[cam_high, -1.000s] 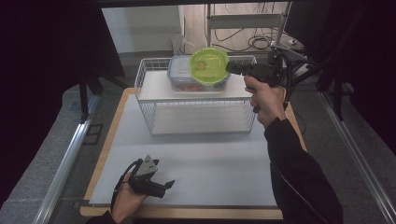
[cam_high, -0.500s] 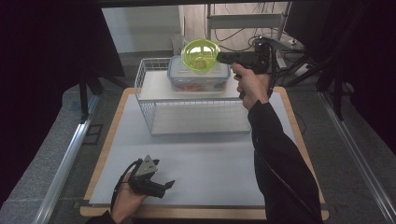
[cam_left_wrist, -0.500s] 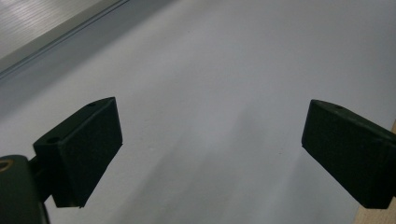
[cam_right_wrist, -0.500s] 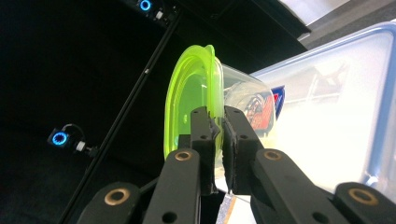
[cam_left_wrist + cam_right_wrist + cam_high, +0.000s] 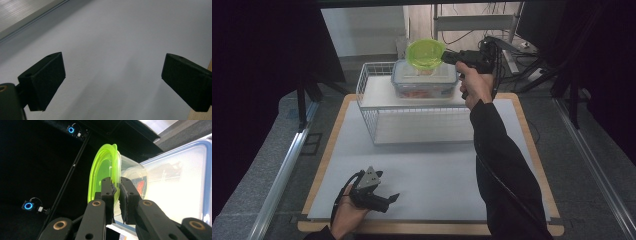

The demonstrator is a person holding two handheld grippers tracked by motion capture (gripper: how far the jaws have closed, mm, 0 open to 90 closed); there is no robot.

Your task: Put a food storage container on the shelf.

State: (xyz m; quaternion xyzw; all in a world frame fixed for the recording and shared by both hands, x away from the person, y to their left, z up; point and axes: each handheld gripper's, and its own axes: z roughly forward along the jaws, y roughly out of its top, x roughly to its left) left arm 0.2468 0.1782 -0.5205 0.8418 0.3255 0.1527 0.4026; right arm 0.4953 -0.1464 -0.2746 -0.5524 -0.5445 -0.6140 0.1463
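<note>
A clear round tub with a lime-green lid [image 5: 425,53] hangs tipped on its side over a clear storage box with a blue rim [image 5: 424,82]. My right gripper [image 5: 445,57] reaches in from the right, shut on the lid's rim. In the right gripper view its pads [image 5: 117,187] pinch the green lid [image 5: 100,175], the tub body [image 5: 132,173] lies behind, and the box [image 5: 175,182] lies beyond. Its jaws have just eased open a little, with the rim still between them. My left gripper [image 5: 391,198] rests near the table's front edge, open [image 5: 112,80] over bare white mat.
The storage box sits on a white wire rack [image 5: 377,100] at the back of the white mat [image 5: 437,165], which lies on a wooden board. Metal rails run along both sides. Cables and stands crowd the far right behind the rack.
My right hand has carried the green-lidded tub to the left and farther back, from the box's right side to above its middle. The left gripper has stayed put.
</note>
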